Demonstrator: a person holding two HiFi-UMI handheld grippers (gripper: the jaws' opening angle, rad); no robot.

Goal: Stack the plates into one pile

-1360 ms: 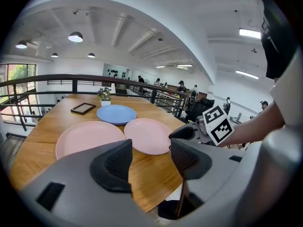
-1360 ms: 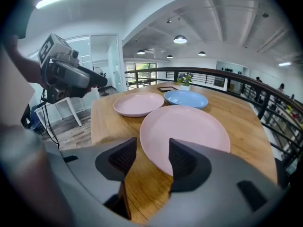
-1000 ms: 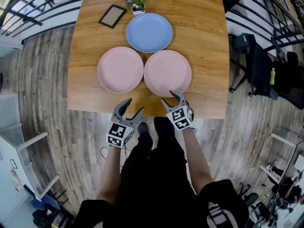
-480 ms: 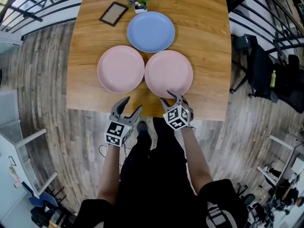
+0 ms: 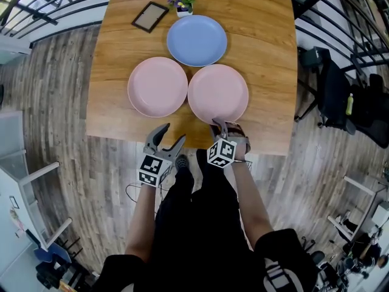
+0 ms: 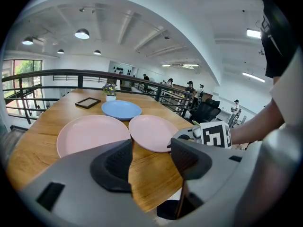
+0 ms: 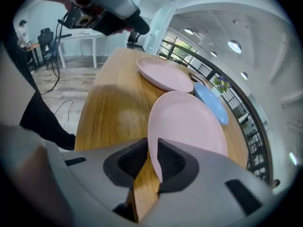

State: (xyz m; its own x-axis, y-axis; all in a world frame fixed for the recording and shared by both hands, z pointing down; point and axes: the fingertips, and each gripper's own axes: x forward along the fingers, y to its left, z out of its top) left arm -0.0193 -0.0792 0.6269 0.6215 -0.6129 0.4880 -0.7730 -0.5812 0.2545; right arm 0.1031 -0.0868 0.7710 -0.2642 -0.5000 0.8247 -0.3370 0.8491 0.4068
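The surface is a wooden table [image 5: 267,53] on a mezzanine with plank flooring and black railing around it. A small picture frame [image 5: 151,16] and a flower pot [image 5: 183,2] stand at the upper edge of the head view.

Three plates lie flat and unstacked. The blue plate [image 5: 197,40] is at upper centre. The left pink plate [image 5: 157,86] and the right pink plate [image 5: 217,93] sit below it, side by side and almost touching.

The right gripper [image 5: 222,126] is at the near rim of the right pink plate. Its jaws have just been closing and now stand narrow, with the plate's rim [image 7: 154,141] clamped between the pads. The plate does not yet appear lifted.

The left gripper [image 5: 170,135] hangs off the table's near edge. Its jaws [image 6: 151,160] are wide apart with nothing between them.

Judgement: the plates look rigid, shallow and smooth, probably light. A plate held by one edge will tend to droop or slide in the pads. The rim is the only hold available, so it should sit deep between the pads. If the plates are ceramic, a drop could chip them.
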